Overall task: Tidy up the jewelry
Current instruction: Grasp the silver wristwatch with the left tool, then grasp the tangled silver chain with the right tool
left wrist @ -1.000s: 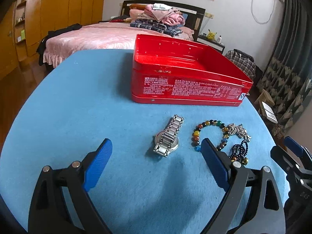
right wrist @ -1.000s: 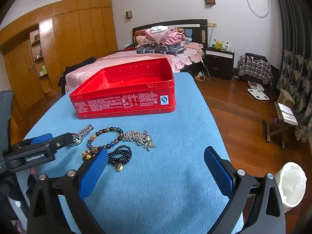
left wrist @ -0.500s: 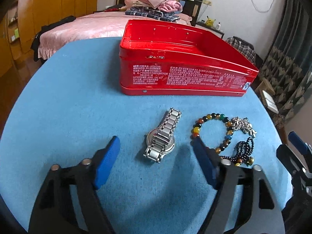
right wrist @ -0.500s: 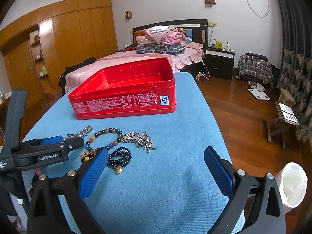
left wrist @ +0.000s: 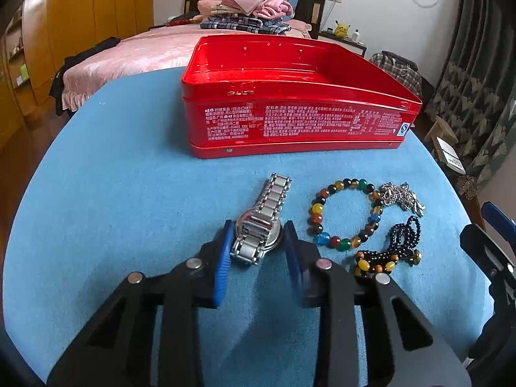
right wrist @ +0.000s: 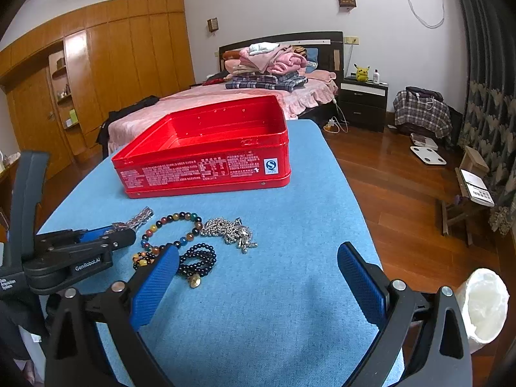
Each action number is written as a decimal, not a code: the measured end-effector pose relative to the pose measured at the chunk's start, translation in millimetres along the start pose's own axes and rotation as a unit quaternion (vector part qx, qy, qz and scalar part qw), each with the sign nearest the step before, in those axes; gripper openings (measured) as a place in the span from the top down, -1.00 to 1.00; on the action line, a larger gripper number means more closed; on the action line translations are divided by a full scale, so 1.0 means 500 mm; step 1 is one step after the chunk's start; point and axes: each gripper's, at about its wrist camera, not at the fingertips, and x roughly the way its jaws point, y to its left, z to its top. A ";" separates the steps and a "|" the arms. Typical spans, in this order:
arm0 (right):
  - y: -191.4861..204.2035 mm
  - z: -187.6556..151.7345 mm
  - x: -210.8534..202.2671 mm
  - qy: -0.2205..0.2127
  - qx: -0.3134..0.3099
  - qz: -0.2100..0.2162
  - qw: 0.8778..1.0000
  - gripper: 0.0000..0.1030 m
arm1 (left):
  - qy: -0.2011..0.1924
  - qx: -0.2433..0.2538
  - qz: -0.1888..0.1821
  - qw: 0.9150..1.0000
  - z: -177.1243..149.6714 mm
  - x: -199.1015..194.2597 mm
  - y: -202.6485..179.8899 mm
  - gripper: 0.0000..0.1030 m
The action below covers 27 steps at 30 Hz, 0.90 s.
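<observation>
A silver metal watch (left wrist: 262,222) lies on the blue tablecloth in front of an open, empty red tin box (left wrist: 296,103). My left gripper (left wrist: 258,242) has its blue pads closed against both sides of the watch case, which still rests on the cloth. To the right lie a coloured bead bracelet (left wrist: 346,213), a silver chain (left wrist: 400,195) and a black bead bracelet (left wrist: 396,246). In the right wrist view the box (right wrist: 206,154), bead bracelet (right wrist: 171,230), chain (right wrist: 230,230) and black beads (right wrist: 196,259) show. My right gripper (right wrist: 258,277) is open and empty, near the black beads.
The blue-covered table (right wrist: 258,306) ends close on the right, with wooden floor beyond. A white bin (right wrist: 483,303) stands by the table's right side. A bed with folded clothes (right wrist: 271,64) is behind the table.
My left gripper has moved forward and down over the watch and its jaws have closed from wide open onto the watch case. The right gripper has stayed nearly still.
</observation>
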 end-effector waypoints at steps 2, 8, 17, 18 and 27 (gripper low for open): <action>-0.004 0.002 0.003 0.004 0.000 0.006 1.000 -0.88 | -0.004 -0.015 -0.005 1.000 -0.001 -0.004 0.008 0.44; -0.004 0.014 0.021 0.010 -0.002 0.027 1.000 -0.86 | -0.030 -0.061 0.007 0.998 -0.011 -0.033 0.042 0.44; 0.002 0.040 0.075 0.052 -0.009 0.046 0.998 -0.52 | -0.053 -0.073 0.021 0.996 -0.023 -0.061 0.065 0.44; 0.003 0.043 0.082 0.059 -0.009 0.047 0.997 -0.49 | -0.053 -0.074 0.020 0.996 -0.023 -0.060 0.067 0.44; 0.023 0.050 0.129 0.110 -0.023 0.046 0.993 -0.18 | -0.056 -0.073 0.013 0.996 -0.019 -0.058 0.065 0.44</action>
